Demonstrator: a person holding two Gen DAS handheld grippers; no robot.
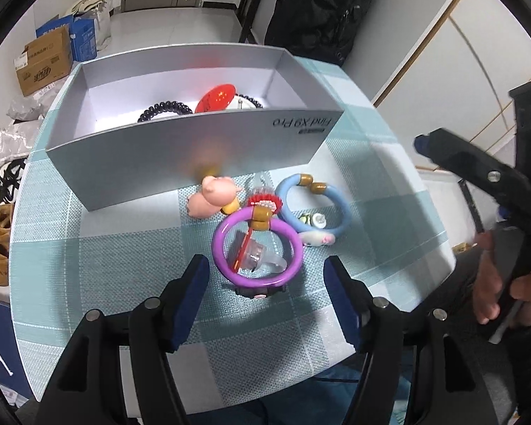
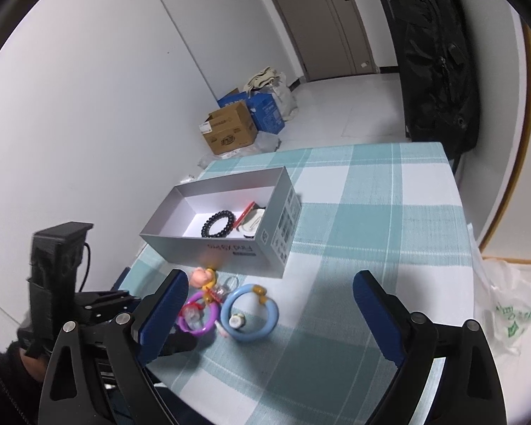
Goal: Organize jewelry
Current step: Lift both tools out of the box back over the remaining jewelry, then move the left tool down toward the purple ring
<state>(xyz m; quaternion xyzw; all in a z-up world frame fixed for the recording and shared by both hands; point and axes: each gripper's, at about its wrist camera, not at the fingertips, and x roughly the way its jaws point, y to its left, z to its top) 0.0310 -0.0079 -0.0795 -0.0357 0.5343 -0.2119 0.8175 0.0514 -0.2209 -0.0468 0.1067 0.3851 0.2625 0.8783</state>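
Observation:
A purple bangle (image 1: 255, 248) with gold beads lies on the checked tablecloth, with a clear trinket inside its ring. Right of it lies a blue bangle (image 1: 315, 205), and behind them a pink pig charm (image 1: 212, 196). My left gripper (image 1: 267, 272) hovers just in front of the purple bangle, open, nothing between its fingers. A grey phone box (image 1: 180, 141) behind holds a black bead bracelet (image 1: 164, 109) and a red item (image 1: 217, 97). My right gripper (image 2: 270, 304) is open above the blue bangle (image 2: 249, 313), apart from it; the purple bangle (image 2: 198, 317) lies left of it.
The table (image 2: 389, 212) ends near its right and front edges. Cardboard boxes (image 2: 230, 129) and bags sit on the floor by the wall. A black bag (image 2: 439, 56) hangs behind the table. A white plastic bag (image 2: 513, 315) lies at the right.

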